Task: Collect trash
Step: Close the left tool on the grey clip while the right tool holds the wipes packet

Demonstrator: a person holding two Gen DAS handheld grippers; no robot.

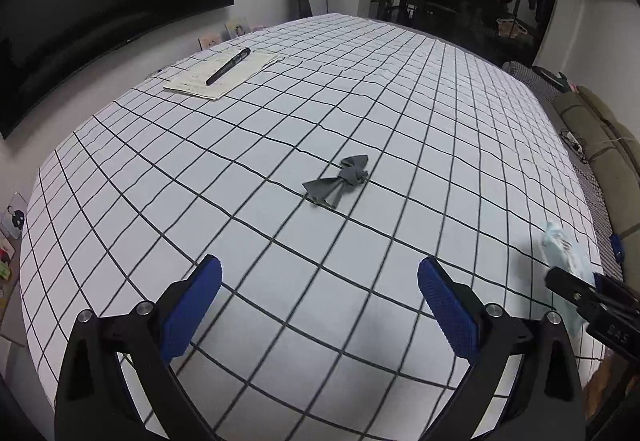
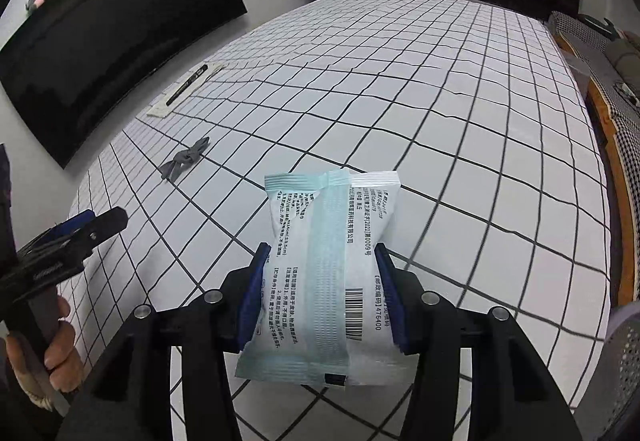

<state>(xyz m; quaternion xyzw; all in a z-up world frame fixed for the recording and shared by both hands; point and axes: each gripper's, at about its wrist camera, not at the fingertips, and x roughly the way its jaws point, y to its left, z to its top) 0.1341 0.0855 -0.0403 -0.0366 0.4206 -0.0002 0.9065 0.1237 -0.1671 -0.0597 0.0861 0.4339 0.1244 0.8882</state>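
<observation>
My right gripper (image 2: 322, 241) is shut on a white and pale-green printed packet (image 2: 332, 273) and holds it above the checked tablecloth (image 2: 460, 129). The packet also shows at the right edge of the left wrist view (image 1: 566, 253), held by the right gripper (image 1: 560, 277). My left gripper (image 1: 320, 277) is open and empty above the near part of the cloth. A knotted grey strip (image 1: 340, 181) lies on the cloth ahead of it, also in the right wrist view (image 2: 185, 159). The left gripper shows at the left of the right wrist view (image 2: 104, 221).
A notepad (image 1: 224, 75) with a black pen (image 1: 228, 66) on it lies at the far left of the table. A large dark screen (image 1: 100, 1) hangs on the left wall. A sofa (image 1: 600, 137) runs along the right side. A grey mesh bin (image 2: 624, 361) stands at the lower right.
</observation>
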